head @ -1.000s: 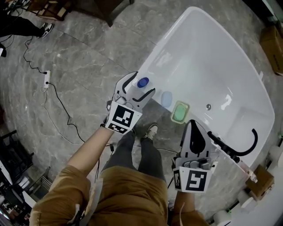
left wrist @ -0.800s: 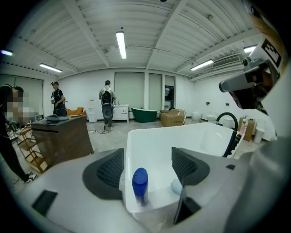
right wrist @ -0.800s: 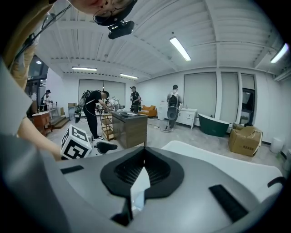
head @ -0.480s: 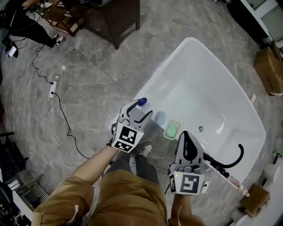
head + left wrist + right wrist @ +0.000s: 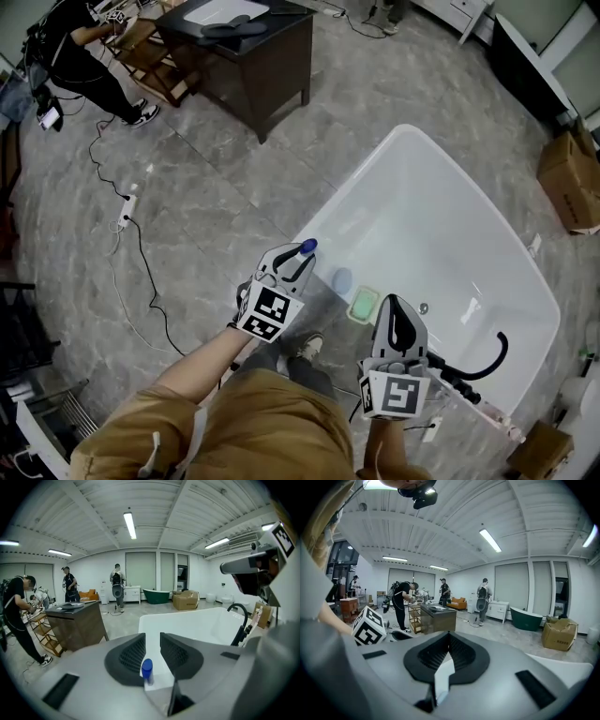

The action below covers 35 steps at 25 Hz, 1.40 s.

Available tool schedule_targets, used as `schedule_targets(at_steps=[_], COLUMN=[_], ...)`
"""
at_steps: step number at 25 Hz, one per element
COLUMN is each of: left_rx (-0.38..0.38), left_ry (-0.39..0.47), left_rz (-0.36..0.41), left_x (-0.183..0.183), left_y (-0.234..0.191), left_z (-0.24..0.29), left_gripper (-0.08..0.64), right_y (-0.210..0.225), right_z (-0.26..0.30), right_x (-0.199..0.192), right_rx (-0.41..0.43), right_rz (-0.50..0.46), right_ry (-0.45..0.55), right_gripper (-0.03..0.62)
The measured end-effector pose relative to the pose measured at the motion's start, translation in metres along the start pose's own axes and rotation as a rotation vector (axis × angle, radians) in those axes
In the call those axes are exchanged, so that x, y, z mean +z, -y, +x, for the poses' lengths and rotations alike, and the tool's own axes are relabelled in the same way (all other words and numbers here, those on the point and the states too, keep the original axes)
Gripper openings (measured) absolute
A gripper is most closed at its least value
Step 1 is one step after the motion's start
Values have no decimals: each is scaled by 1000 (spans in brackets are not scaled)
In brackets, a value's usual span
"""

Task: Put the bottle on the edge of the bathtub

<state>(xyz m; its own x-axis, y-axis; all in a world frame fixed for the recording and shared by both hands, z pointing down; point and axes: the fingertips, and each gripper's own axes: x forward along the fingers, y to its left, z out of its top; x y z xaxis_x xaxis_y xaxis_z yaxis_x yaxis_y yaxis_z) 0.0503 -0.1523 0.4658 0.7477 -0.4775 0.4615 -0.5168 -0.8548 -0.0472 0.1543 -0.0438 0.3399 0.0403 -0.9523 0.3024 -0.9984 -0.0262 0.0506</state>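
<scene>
The blue-capped bottle stands upright on the near rim of the bathtub. A green soap dish lies further along the same rim. The left tool hangs over that rim with its jaws narrowly apart, having just been closing. The cap shows in the gap between them, unclamped. The right tool, also over the bathtub's near rim, has its jaws together on nothing.
</scene>
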Motion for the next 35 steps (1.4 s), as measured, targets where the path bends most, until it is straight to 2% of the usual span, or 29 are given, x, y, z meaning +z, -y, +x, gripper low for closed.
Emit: schedule_targets(at_steps=[7, 16, 29, 35], left_rx=[10, 40, 141, 192], left_ry=[33, 149, 320, 362], left_rz=[48, 55, 45, -38], left_x=[29, 91, 152, 163], left_y=[8, 8, -3, -11], left_z=[-22, -67, -146, -187], left_gripper=[9, 8, 8, 8], right_y=[4, 14, 3, 1], right_z=[-5, -24, -26, -29], right_x=[16, 21, 56, 68], right_rx=[7, 6, 69, 80], right_rz=[-5, -17, -48, -54], right_ry=[42, 43, 132, 155], right_gripper=[5, 5, 5, 5])
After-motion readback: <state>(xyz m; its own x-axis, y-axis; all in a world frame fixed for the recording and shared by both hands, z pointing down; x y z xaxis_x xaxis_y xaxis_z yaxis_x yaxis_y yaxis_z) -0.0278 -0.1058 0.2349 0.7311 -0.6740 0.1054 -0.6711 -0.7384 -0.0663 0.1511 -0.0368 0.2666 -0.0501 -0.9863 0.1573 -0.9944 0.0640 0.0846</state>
